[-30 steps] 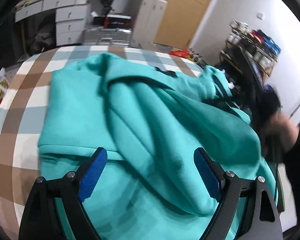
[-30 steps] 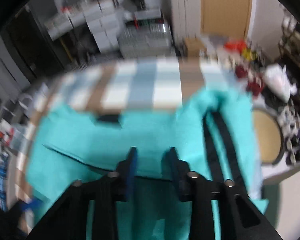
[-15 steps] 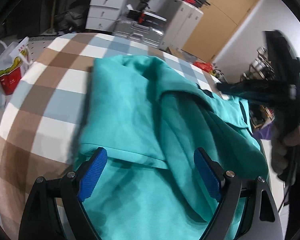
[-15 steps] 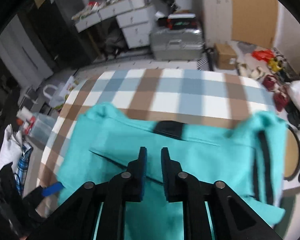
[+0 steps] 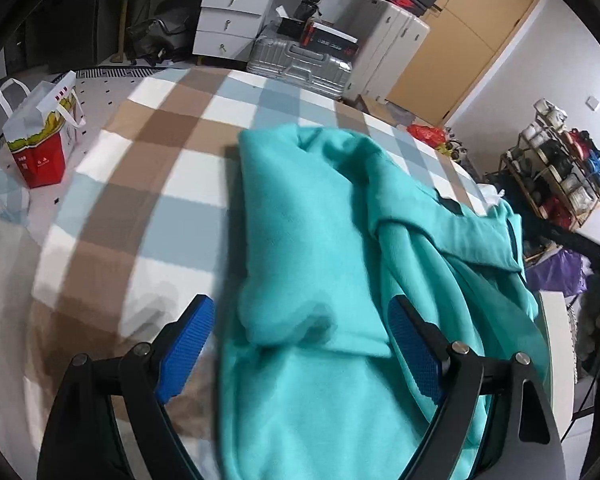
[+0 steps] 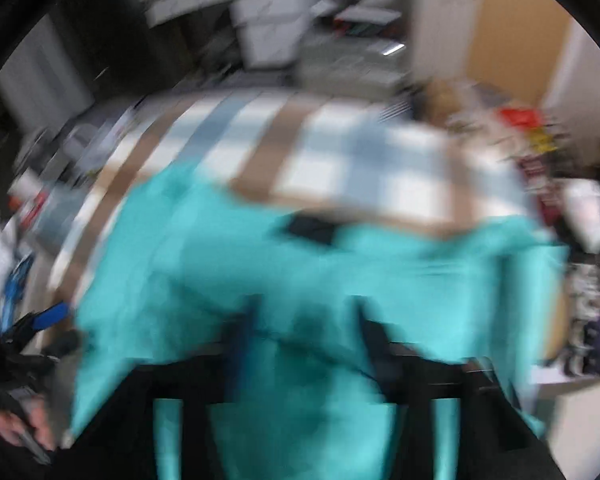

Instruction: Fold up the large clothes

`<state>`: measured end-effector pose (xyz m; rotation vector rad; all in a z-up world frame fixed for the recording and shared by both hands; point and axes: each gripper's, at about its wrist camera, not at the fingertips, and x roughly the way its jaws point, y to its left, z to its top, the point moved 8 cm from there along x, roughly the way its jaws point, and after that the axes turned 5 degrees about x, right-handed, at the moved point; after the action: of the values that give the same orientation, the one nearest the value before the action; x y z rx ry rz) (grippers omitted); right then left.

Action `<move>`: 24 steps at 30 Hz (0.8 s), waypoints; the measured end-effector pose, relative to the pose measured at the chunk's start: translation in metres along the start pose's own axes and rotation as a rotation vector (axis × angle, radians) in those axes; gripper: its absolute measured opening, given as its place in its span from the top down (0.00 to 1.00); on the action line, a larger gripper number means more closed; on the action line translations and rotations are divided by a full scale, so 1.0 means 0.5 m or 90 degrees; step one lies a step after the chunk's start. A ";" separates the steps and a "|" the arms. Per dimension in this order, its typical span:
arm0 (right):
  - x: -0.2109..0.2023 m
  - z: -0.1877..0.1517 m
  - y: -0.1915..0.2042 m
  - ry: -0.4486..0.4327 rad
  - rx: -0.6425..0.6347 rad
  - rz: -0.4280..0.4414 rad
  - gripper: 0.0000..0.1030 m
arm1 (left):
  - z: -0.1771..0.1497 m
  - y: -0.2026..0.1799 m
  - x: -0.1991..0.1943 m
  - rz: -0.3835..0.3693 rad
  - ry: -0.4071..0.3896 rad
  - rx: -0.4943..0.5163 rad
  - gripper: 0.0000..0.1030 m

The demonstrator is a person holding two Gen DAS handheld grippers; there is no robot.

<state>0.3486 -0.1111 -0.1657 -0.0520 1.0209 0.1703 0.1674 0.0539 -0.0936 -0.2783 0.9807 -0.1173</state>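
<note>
A large teal garment point(image 5: 340, 248) lies bunched in folds on a table with a brown, blue and white checked cloth point(image 5: 132, 184). My left gripper point(image 5: 300, 344) is open, its blue pads point(image 5: 186, 344) spread over the garment's near left edge, holding nothing. The right wrist view is badly blurred: the teal garment point(image 6: 284, 264) fills the middle with a black tag at its far edge. My right gripper point(image 6: 304, 332) sits low over the fabric with its jaws apart; whether fabric is between them is unclear.
A red and white shopping bag point(image 5: 40, 136) stands on the floor at left. White drawers point(image 5: 228, 20), a silver case point(image 5: 300, 68) and a white cabinet point(image 5: 388, 52) line the far wall. A cluttered rack point(image 5: 556, 172) stands at right.
My left gripper has swung left, so the garment's left edge and more bare cloth show. My right gripper's jaws, shut half a second ago, have opened, and its view has blurred.
</note>
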 end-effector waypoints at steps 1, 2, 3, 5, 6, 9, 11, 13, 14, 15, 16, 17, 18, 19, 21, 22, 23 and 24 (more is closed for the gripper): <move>-0.013 0.005 -0.052 -0.019 0.024 -0.022 0.13 | 0.010 0.008 0.006 0.009 0.007 0.004 0.17; -0.017 0.003 -0.098 -0.018 0.043 -0.041 0.13 | 0.020 0.017 0.012 0.019 0.013 0.008 0.17; -0.011 -0.005 -0.144 -0.006 0.061 -0.055 0.13 | 0.025 0.021 0.020 0.019 0.022 0.014 0.17; 0.019 -0.028 -0.217 0.023 0.092 -0.075 0.13 | 0.030 0.030 0.050 0.018 0.063 0.022 0.17; 0.038 -0.042 -0.247 0.041 0.106 -0.081 0.13 | 0.032 0.038 0.064 0.026 0.079 0.021 0.17; 0.104 -0.080 -0.282 0.099 0.126 -0.057 0.13 | 0.025 0.052 0.120 0.001 0.144 0.002 0.17; 0.133 -0.095 -0.273 0.124 0.117 -0.028 0.18 | 0.015 0.049 0.146 -0.037 0.178 -0.020 0.17; 0.158 -0.114 -0.253 0.153 0.094 -0.010 0.32 | 0.019 0.028 0.150 -0.038 0.170 0.019 0.26; 0.165 -0.118 -0.252 0.162 0.089 -0.011 0.32 | 0.015 0.015 0.158 -0.038 0.182 0.047 0.37; 0.171 -0.116 -0.249 0.163 0.086 -0.001 0.35 | 0.014 0.003 0.164 -0.008 0.185 0.086 0.43; 0.168 -0.118 -0.248 0.165 0.086 0.014 0.44 | 0.015 -0.014 0.170 0.015 0.190 0.125 0.47; 0.163 -0.114 -0.246 0.163 0.076 0.024 0.52 | 0.018 -0.022 0.175 0.035 0.193 0.146 0.47; 0.163 -0.111 -0.238 0.162 0.059 0.028 0.56 | 0.026 -0.028 0.181 0.051 0.195 0.162 0.48; 0.163 -0.107 -0.227 0.159 0.043 0.028 0.62 | 0.035 -0.033 0.188 0.062 0.200 0.179 0.48; 0.165 -0.094 -0.211 0.151 0.029 0.029 0.69 | 0.060 -0.033 0.204 0.077 0.204 0.209 0.48; 0.171 -0.090 -0.205 0.148 0.029 0.029 0.70 | 0.077 -0.028 0.215 0.080 0.208 0.212 0.48; 0.178 -0.083 -0.200 0.144 0.031 0.031 0.71 | 0.091 -0.026 0.222 0.083 0.211 0.217 0.48; 0.187 -0.073 -0.194 0.141 0.034 0.032 0.71 | 0.108 -0.022 0.232 0.089 0.213 0.227 0.48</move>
<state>0.3816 -0.2003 -0.2676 0.0044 1.2479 0.1856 0.2769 0.0272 -0.1553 0.1428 1.2858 -0.2123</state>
